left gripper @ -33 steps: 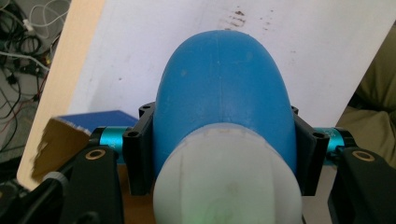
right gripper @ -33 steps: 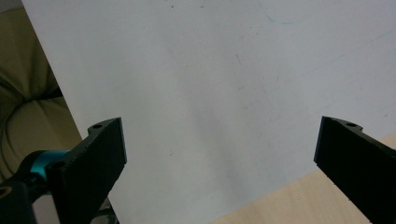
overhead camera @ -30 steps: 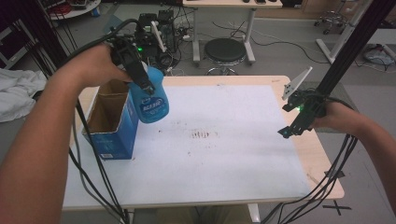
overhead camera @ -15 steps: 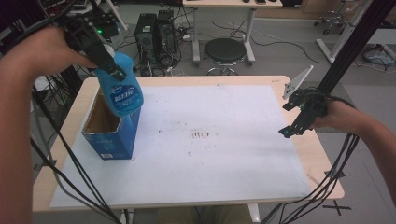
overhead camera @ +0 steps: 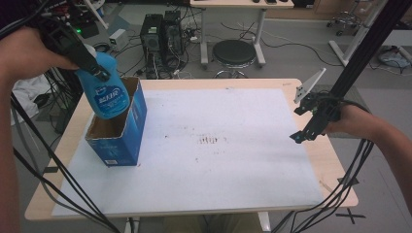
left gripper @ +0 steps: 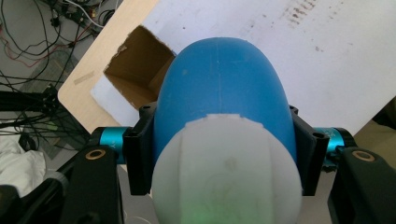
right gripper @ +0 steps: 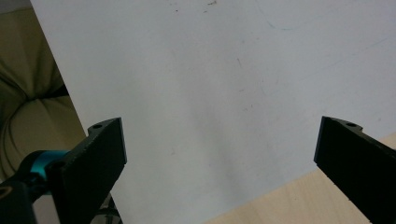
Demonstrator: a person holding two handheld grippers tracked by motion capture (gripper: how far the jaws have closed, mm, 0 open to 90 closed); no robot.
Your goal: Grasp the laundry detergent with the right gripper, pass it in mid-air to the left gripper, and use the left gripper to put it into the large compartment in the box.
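Note:
A blue bottle (overhead camera: 106, 97) with a white cap hangs over the open top of a blue cardboard box (overhead camera: 124, 143) at the table's left. My left gripper (overhead camera: 97, 73) is shut on the bottle's upper body. In the left gripper view the black jaws press both sides of the blue bottle (left gripper: 219, 88), just beyond its white cap (left gripper: 226, 175), and the box's brown opening (left gripper: 137, 70) lies beyond it. My left gripper (left gripper: 219, 149) points down. My right gripper (overhead camera: 303, 131) hovers at the table's right edge, open and holding nothing (right gripper: 219, 154).
A white sheet (overhead camera: 228, 160) with a few brown marks covers most of the wooden table (overhead camera: 335, 165). Cables trail from both grippers off the table's sides. A black stool (overhead camera: 234, 51) and computer towers (overhead camera: 160, 29) stand behind the table.
My left gripper has carried the blue bottle leftward, from beside the box's right side to above its opening. The right gripper has stayed where it was.

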